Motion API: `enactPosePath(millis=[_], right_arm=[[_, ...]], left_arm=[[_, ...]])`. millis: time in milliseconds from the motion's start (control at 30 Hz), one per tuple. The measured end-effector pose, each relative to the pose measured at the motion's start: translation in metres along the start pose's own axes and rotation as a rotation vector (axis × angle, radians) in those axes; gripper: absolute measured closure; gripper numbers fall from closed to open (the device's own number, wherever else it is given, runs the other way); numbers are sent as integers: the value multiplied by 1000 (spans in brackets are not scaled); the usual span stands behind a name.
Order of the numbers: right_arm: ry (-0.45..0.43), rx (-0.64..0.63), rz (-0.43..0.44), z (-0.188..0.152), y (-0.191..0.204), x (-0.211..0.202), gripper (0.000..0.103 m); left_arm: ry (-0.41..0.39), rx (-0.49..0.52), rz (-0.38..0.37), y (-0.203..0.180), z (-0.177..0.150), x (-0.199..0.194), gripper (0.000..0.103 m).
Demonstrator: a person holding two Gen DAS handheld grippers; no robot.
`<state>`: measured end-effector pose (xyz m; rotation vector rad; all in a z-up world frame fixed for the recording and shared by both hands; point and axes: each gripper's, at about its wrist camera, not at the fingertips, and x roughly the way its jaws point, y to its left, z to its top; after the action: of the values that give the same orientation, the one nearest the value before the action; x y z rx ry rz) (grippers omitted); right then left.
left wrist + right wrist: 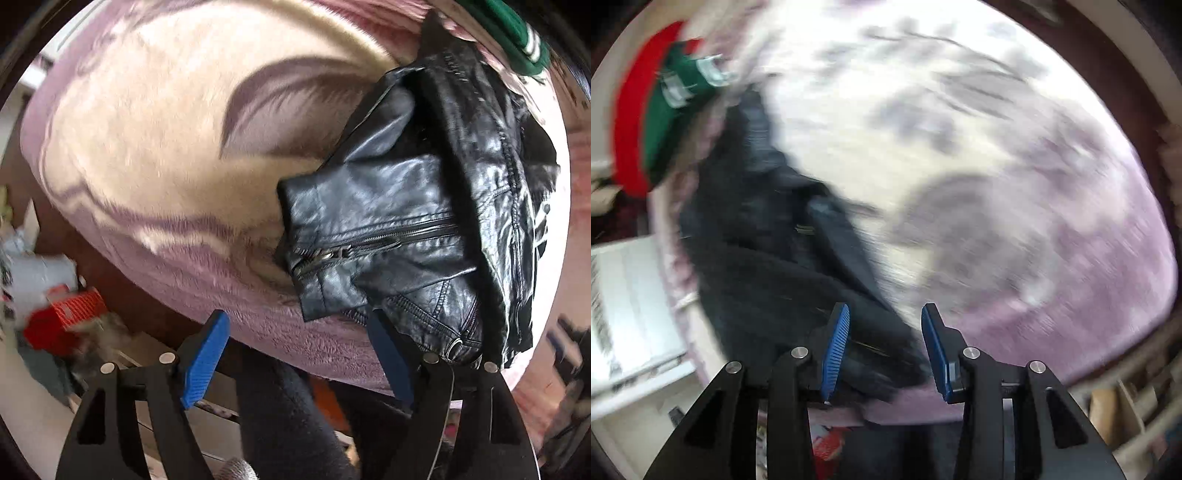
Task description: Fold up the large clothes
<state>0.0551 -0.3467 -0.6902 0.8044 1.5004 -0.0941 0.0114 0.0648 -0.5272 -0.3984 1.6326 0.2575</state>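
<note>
A folded black leather jacket point(424, 236) lies near the near edge of a bed, on a plush lilac-and-cream blanket point(155, 155) whose wide left stretch is bare. The left gripper point(295, 354) hangs pointing straight down over that edge, jaws wide and empty. In the blurred right wrist view the right gripper point(884, 347) tilts steeply down, jaws partly apart, gripping nothing, with the jacket below them. A green-and-red garment point(665, 122) sits at the far side.

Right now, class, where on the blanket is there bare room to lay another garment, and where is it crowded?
Free: the cream middle of the blanket, left of the black leather jacket. Crowded: the jacket's side, with a green garment beyond its collar.
</note>
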Motion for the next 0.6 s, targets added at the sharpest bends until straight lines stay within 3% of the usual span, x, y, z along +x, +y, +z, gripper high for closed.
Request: enactPosePath(millis=[133,267,300,400,533,600], right_arm=[[137,-126,107,5,40,57,61],[305,-82,119,1,61,151,61],[302,-71,97,3,64,159,60],[320,-53,147,10,69,152,56],[253,-44,158,14,50,113,56],[231,-23,146,17,39,102,56]], left_arm=[[-38,67,-19,-30,22,-6,27],[-99,130,-24,-71,63,-2,27],[-116,136,-35,-81,77,-2,27],[-137,111,-119,-105,122,11,27],[6,-44,-264,-125,171,64,29],[15,-58,-239,-128,179,78,46]])
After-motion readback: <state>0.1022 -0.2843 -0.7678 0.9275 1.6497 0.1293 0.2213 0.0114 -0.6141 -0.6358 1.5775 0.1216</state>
